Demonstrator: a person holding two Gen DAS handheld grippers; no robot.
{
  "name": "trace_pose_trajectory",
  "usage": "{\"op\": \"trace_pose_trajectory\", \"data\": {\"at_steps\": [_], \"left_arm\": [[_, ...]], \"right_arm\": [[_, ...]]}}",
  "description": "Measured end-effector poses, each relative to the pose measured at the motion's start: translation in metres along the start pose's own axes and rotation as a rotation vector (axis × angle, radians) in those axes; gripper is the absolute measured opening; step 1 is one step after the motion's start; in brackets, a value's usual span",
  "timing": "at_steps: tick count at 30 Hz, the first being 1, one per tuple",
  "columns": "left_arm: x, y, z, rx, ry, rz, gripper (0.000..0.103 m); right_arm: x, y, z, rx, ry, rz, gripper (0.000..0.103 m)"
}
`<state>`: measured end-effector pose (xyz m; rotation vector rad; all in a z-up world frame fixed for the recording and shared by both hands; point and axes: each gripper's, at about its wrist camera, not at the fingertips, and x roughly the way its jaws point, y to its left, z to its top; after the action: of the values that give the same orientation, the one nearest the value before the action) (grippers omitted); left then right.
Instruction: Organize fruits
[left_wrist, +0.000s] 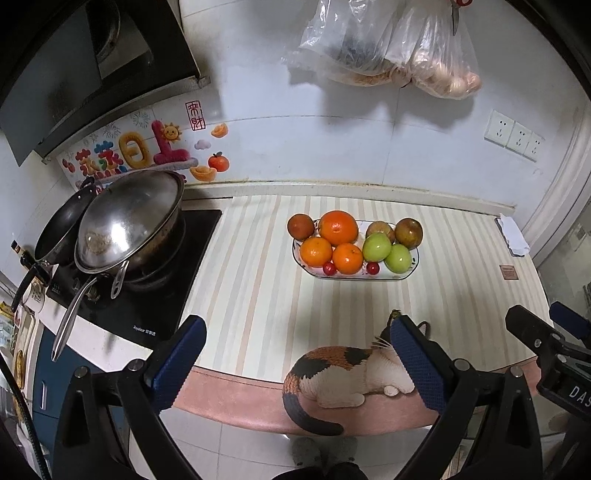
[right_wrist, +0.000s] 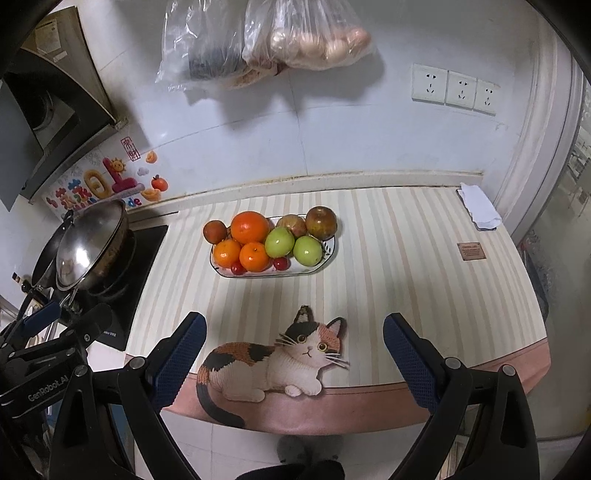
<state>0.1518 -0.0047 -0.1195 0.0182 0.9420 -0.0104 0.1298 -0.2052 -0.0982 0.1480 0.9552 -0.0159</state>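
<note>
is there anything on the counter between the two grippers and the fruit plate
Nothing visible. Both the left gripper and right gripper hang open at the counter's near edge, and only bare striped mat, with its flat printed cat, lies between them and the fruit plate. The wok sits off to the left.

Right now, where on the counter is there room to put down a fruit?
Bare striped counter lies between the fruit plate and the cat picture, and more to the right, between the plate and the white cloth. The plate itself is packed full. The stove side, left, is crowded with pans.
</note>
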Motion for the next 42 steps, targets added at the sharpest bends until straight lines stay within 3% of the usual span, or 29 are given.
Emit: {"op": "trace_pose_trajectory", "data": {"at_steps": [42], "left_arm": [[-0.012, 0.004, 0.001, 0.009, -0.023, 0.003, 0.102]], "right_arm": [[-0.011, 0.005, 0.004, -0.076, -0.020, -0.022, 0.099]]}}
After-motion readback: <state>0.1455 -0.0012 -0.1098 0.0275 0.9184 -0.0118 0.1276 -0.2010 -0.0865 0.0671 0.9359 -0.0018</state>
